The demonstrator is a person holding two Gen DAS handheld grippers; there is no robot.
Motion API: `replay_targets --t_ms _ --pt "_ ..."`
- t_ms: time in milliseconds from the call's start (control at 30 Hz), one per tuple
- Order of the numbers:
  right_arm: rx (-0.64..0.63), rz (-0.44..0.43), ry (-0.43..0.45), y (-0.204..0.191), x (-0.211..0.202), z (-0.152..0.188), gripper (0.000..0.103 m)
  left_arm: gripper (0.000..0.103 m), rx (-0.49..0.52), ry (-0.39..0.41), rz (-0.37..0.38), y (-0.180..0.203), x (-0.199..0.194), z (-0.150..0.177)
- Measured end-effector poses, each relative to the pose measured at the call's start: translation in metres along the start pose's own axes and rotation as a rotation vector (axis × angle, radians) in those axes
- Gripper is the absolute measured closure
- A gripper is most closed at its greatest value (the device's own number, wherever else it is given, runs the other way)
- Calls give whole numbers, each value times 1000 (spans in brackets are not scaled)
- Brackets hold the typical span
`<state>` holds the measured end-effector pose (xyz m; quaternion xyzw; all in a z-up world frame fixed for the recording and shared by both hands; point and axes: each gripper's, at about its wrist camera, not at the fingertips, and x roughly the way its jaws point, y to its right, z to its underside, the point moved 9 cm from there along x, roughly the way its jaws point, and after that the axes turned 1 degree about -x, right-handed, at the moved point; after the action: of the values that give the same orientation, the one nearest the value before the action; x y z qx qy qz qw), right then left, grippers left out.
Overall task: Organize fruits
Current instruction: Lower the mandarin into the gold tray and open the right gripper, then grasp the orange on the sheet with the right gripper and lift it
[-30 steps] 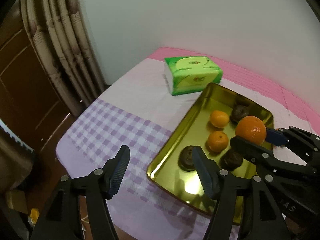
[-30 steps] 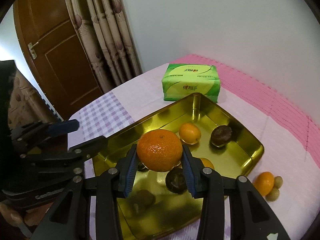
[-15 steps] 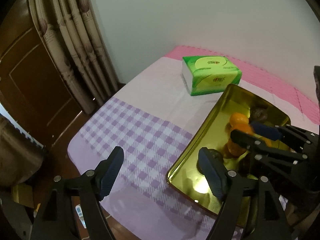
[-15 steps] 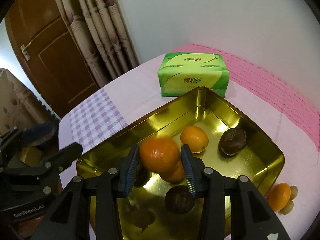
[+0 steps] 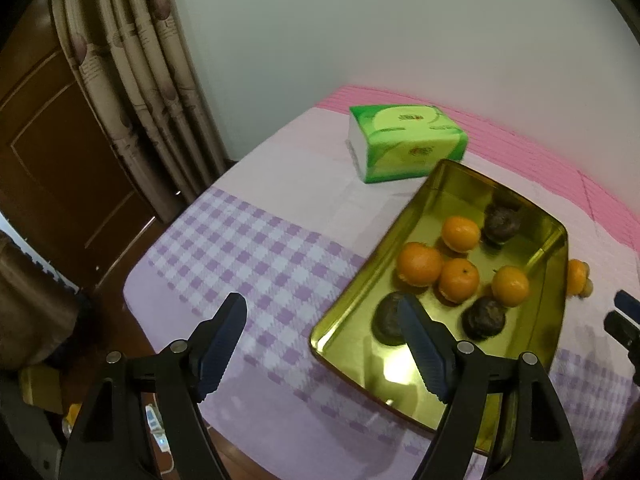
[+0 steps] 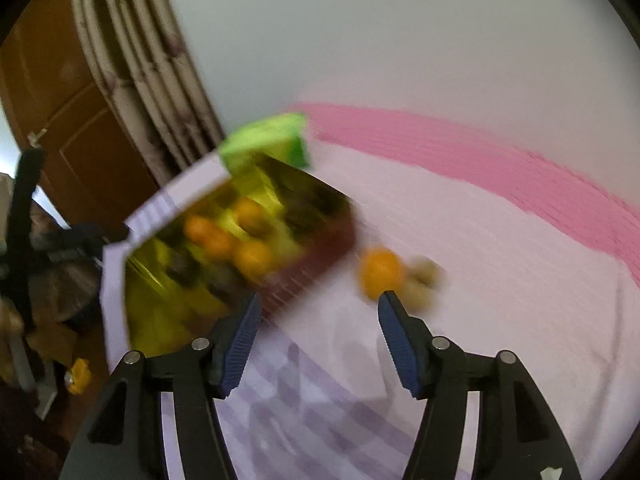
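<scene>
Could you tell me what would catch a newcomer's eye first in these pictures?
Most likely the shiny gold tray on the checked purple tablecloth, holding four bright oranges among dark round fruits. Behind the tray lies a vivid green tissue pack, near the pink strip along the wall. One more orange sits outside the tray, just beyond the open, empty right gripper.

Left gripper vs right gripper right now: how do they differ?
The left gripper hangs at the gold tray's near corner; the right gripper points at the orange lying outside the tray. Left view is sharp, right view motion-blurred. The right jaws have just been opening. Both are open and empty.
</scene>
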<state>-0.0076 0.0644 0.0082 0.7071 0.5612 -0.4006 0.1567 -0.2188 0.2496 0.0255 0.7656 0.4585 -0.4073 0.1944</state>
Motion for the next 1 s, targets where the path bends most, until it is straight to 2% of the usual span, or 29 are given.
replay_targets --t_ms 100,200,333,400,467,533,600,633,667,733,833,900,1000 --pt "-47 25 -12 14 -7 1 44 25 15 12 4 7 -5 1" --pt "-152 58 -44 14 2 -6 44 25 27 19 8 12 -7 2" --pt "-300 64 -85 6 21 -21 45 23 39 10 10 15 -5 5" --pt "-357 50 -133 2 36 -26 45 23 40 6 13 16 -4 5" --pt "-427 79 -170 0 54 -29 45 23 37 6 18 16 -3 5" --pt "-454 79 -196 0 66 -30 45 22 36 -1 21 16 -1 5" --pt "-474 97 -248 2 86 -27 50 22 36 -8 24 16 1 6" --pt "-477 115 -280 5 92 -24 62 22 39 -12 22 17 3 6" --pt "-483 128 -315 8 101 -18 68 22 41 -15 20 17 3 7" --pt "-472 112 -291 4 97 -19 69 22 41 -14 16 17 4 7" --pt "-439 118 -204 -1 69 -24 69 22 44 -9 11 18 2 7" --pt "-350 94 -105 -2 28 -25 69 22 54 12 15 21 -4 7" --pt "-245 140 -21 18 -20 -8 69 22 99 59 44 34 -20 4"
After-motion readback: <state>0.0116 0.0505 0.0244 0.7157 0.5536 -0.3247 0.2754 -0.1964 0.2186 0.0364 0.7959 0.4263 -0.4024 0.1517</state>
